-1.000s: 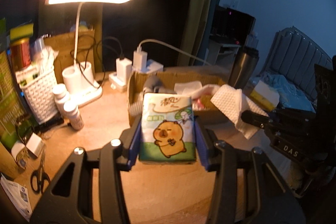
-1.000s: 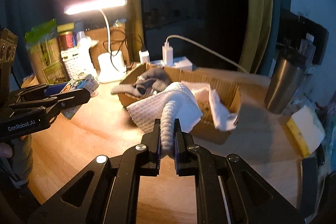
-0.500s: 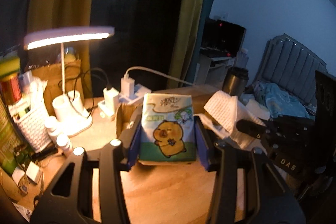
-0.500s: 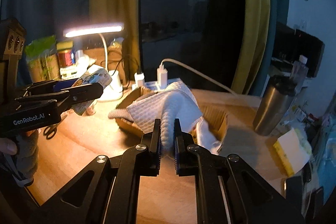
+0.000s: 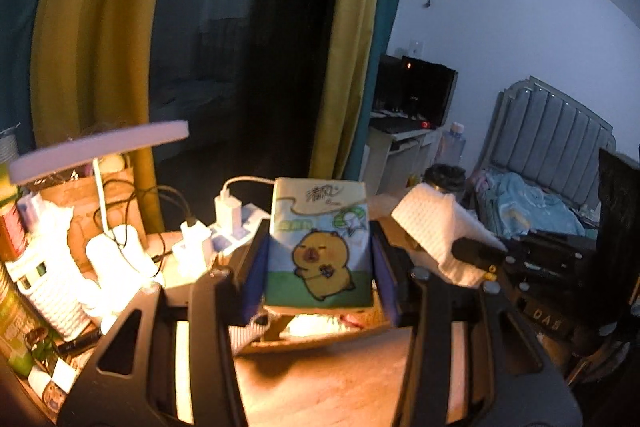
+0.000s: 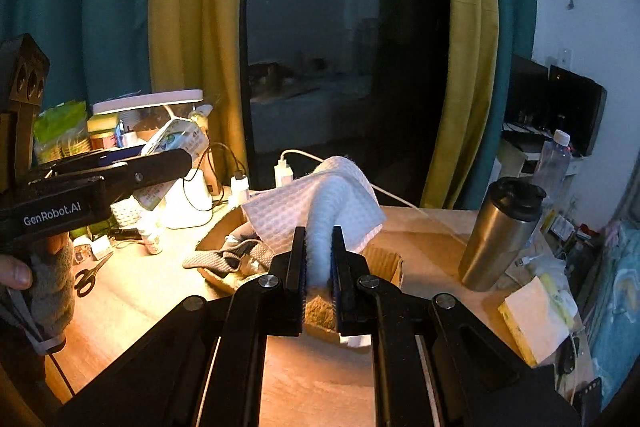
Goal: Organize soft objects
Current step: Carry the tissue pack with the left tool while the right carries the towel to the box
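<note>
Your left gripper (image 5: 320, 259) clamps the tissue pack (image 5: 319, 243); your right gripper (image 6: 318, 259) pinches the white cloth (image 6: 320, 203). Lower both slowly into the cardboard box (image 6: 384, 259).

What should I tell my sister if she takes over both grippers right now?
Left gripper: shut on the tissue pack, held up above the cardboard box.
Right gripper: shut on the white cloth, also held over the box.
In the box: a grey knitted piece hangs over the left rim; other contents are hard to make out.
Done: both soft things are picked up.
Left: put the pack and the cloth where they belong, probably sorted around the box, then let go.
</note>
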Tool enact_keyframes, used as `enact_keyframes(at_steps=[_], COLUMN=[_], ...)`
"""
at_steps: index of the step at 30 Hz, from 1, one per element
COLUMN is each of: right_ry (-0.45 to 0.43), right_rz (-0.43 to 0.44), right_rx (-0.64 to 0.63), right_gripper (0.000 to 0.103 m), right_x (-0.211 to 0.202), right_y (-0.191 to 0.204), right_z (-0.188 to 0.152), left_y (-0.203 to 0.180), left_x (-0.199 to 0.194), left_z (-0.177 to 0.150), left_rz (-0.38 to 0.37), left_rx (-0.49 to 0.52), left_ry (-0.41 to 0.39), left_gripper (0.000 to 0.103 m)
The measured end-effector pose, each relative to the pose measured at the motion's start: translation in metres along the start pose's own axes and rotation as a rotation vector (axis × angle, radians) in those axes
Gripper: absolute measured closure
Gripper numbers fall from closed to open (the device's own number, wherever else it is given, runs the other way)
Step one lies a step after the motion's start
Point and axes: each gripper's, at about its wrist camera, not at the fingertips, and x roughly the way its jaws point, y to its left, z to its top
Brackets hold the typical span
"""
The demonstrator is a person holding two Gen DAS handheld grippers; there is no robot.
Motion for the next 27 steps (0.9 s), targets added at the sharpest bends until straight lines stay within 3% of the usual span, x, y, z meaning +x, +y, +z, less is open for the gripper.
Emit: enact_keyframes(at_steps=[7,27], right_ry=[0.020,0.168], right_rz=[0.013,0.081], right_rx=[0.028,0.100], right_gripper=[0.092,0.092], right_x=[0.020,0.105], right_y=[-0.015,-0.048], right_z=[0.001,-0.029], left_y=[0.002,0.010], left_x=[0.025,0.136], left_z=[0.011,-0.028], left_rz=[-0.004,0.021], left_rx=[-0.001,-0.003], left_ry=[-0.002,0.192], left_gripper=[0.056,0.056])
